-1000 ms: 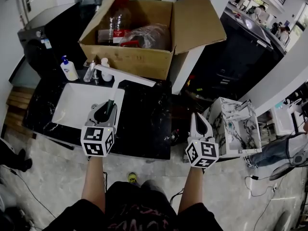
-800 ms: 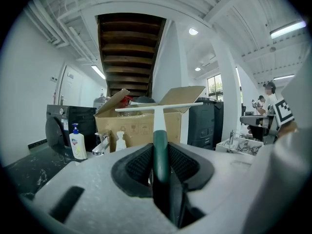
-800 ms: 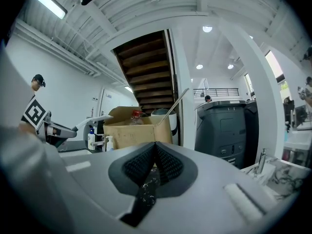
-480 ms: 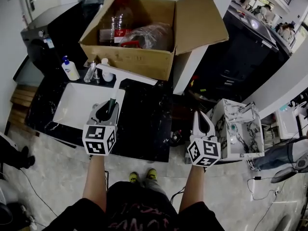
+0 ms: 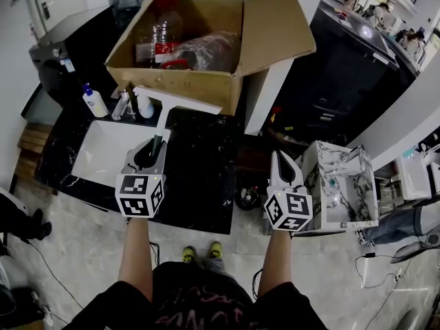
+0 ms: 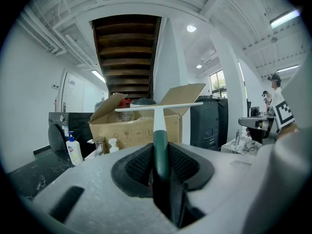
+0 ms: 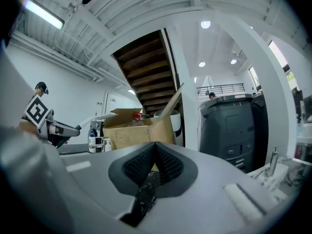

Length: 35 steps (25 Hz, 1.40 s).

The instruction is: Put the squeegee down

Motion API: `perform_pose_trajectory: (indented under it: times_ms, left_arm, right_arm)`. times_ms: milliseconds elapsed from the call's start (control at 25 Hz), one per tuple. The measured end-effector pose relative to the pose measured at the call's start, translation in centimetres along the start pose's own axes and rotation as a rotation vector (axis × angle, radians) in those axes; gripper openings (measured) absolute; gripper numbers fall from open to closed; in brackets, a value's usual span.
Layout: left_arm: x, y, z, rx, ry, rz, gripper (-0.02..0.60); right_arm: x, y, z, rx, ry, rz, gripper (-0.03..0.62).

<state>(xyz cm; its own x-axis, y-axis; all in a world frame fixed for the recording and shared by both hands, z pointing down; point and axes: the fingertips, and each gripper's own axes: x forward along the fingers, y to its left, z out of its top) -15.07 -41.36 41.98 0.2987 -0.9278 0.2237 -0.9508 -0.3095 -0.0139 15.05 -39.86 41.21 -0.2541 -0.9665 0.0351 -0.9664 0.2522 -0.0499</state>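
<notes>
Head view looks down on a black, pale-veined bench with a white rectangular sink set into its left part. Behind the sink stand a white soap bottle with a blue pump and two smaller bottles. A large open cardboard box rises just behind them, flaps up, holding clear plastic bottles and a crumpled plastic bag. It is the nearest thing ahead of the squeegee. Off the bench to the right stands a small white marbled basin, with tall dark cabinets beyond.

The left claw is closed on the squeegee's dark green handle, which runs straight out between its ribbed black pads. The handle gives way to a white neck and a long, thin white blade set crosswise. The squeegee is held above the sink's right edge, its blade close to the box's front wall.

The right claw hovers off the bench's right edge, its pads pressed together with nothing between them.
</notes>
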Motion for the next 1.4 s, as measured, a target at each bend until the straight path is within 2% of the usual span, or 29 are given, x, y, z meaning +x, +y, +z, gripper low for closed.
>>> perform_pose_trajectory:
  times_ms: [320,600,720,920,1200,1400]
  left_arm:
    - [1.3,-0.7,0.7,0.012,0.006,0.001,0.103]
    - [2.0,-0.8,0.4,-0.038,0.009,-0.008,0.103]
    - [2.4,-0.9,-0.3,-0.022,0.029,-0.007,0.103]
    - [3.3,-1.3,-1.5,-0.043,0.063,-0.015,0.103]
    - [4.2,-2.0,-3.6,0.008,0.129,-0.007,0.103]
    - [4.6,-2.2,-5.5,-0.052,0.158,-0.019,0.103]
  right_arm:
    - [0.9,-0.3,0.1,0.003,-0.001,0.034,0.011]
    - [1.3,-0.2,0.0,-0.001,-0.003,0.051,0.009]
    - [1.5,-0.1,-0.3,-0.004,0.003,0.058,0.011]
    - [1.8,0.1,-0.6,-0.015,0.008,0.068,0.011]
    - [1.9,0.0,-1.1,-0.025,0.022,0.071,0.011]
    - [1.8,-0.2,-1.4,-0.023,0.026,0.064,0.011]
